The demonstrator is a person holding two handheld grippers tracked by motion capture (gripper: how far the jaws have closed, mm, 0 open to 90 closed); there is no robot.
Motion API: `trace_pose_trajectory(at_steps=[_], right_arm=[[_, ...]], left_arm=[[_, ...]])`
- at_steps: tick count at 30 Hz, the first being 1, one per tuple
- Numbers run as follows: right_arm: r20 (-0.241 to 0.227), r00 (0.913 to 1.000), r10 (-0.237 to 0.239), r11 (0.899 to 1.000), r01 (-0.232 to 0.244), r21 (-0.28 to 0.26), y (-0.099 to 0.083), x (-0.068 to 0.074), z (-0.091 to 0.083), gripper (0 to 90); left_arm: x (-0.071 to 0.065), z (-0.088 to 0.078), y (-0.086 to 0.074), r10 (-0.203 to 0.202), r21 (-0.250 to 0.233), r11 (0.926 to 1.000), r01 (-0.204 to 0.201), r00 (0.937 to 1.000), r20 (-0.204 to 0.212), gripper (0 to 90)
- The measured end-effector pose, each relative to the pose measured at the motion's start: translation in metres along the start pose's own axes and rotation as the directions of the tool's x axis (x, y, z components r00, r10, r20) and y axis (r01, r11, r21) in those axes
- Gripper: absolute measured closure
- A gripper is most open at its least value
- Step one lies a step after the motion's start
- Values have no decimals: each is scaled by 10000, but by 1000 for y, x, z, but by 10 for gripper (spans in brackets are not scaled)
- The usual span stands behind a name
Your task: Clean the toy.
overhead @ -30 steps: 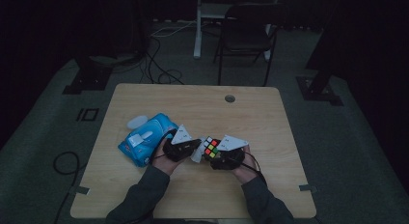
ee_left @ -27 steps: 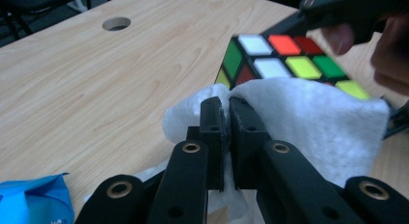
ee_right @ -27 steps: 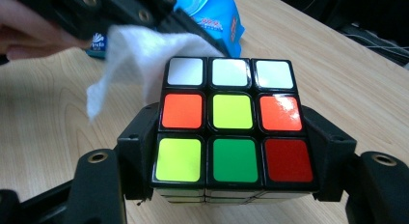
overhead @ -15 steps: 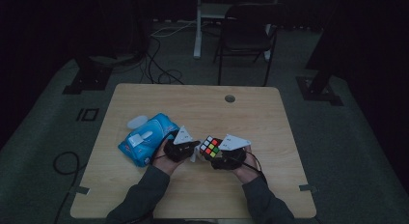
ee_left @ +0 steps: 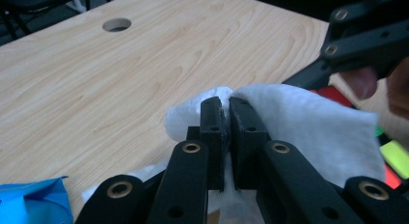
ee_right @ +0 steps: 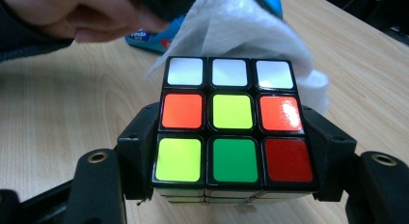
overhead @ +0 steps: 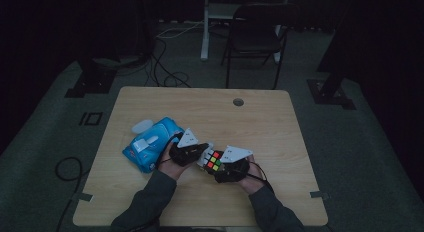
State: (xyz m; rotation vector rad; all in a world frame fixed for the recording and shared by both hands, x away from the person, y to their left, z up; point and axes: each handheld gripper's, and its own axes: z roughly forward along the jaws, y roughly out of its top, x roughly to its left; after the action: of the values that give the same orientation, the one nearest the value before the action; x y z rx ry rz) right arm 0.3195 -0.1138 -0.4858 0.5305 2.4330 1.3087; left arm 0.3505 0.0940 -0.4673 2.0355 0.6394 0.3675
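A Rubik's cube (ee_right: 231, 113) sits clamped between the jaws of my right gripper (ee_right: 234, 151), its white, orange, yellow-green, green and red stickers facing the camera. My left gripper (ee_left: 225, 105) is shut on a white wipe (ee_left: 308, 122), and the wipe is draped against the far side of the cube (ee_left: 335, 94). From above, both grippers meet near the table's front middle: the left gripper (overhead: 200, 154) beside the cube (overhead: 213, 161), the right gripper (overhead: 216, 166) around it. The wipe (ee_right: 231, 26) rises behind the cube.
A blue pack of wet wipes (overhead: 147, 147) lies just left of the left hand. The wooden table (overhead: 260, 122) has a round cable hole (overhead: 238, 102) at the back. A chair (overhead: 255, 37) stands beyond the table.
The right gripper with the cube has shifted slightly toward the near edge and the left gripper. The left hand has stayed put.
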Motion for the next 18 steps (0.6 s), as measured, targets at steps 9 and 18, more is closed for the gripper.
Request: trace_pose_trajectory(at_steps=[9, 18], right_arm=[[325, 9980, 541, 9985, -539, -69, 0, -12, -4, 340], [737, 9907, 1147, 9932, -1157, 102, 0, -22, -4, 340]], left_arm=[[-7, -11, 0, 160, -282, 9995, -160, 9999, 11, 860], [-15, -20, -3, 169, -528, 9985, -169, 9999, -5, 860]])
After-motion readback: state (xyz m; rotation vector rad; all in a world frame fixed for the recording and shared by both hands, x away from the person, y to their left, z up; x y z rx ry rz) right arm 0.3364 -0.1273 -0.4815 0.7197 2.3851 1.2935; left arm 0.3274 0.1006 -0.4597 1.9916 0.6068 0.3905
